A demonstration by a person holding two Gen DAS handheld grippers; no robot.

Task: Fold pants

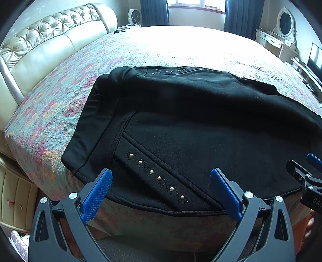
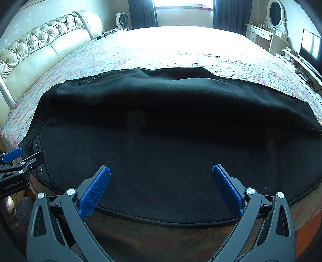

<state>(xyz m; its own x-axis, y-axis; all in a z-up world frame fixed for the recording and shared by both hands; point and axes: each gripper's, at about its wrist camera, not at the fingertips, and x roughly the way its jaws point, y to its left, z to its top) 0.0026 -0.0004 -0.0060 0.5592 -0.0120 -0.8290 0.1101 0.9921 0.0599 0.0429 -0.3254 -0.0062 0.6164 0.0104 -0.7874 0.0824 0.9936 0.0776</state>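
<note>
Black pants [image 1: 181, 121] lie spread on the bed, waistband to the left, with a studded pocket trim [image 1: 157, 177] near the front edge. They also fill the right wrist view [image 2: 161, 141]. My left gripper [image 1: 161, 179] is open just above the near edge at the pocket, holding nothing. My right gripper [image 2: 161, 177] is open over the near hem edge further right, holding nothing. The right gripper shows at the right edge of the left wrist view [image 1: 308, 173]; the left gripper shows at the left edge of the right wrist view [image 2: 18, 161].
The bed has a patterned pink and teal cover [image 1: 50, 112] and a tufted cream headboard [image 1: 40, 44] on the left. A dresser with an oval mirror [image 1: 283, 30] and a TV [image 2: 312, 46] stand on the right. A window with dark curtains [image 2: 181, 8] is behind.
</note>
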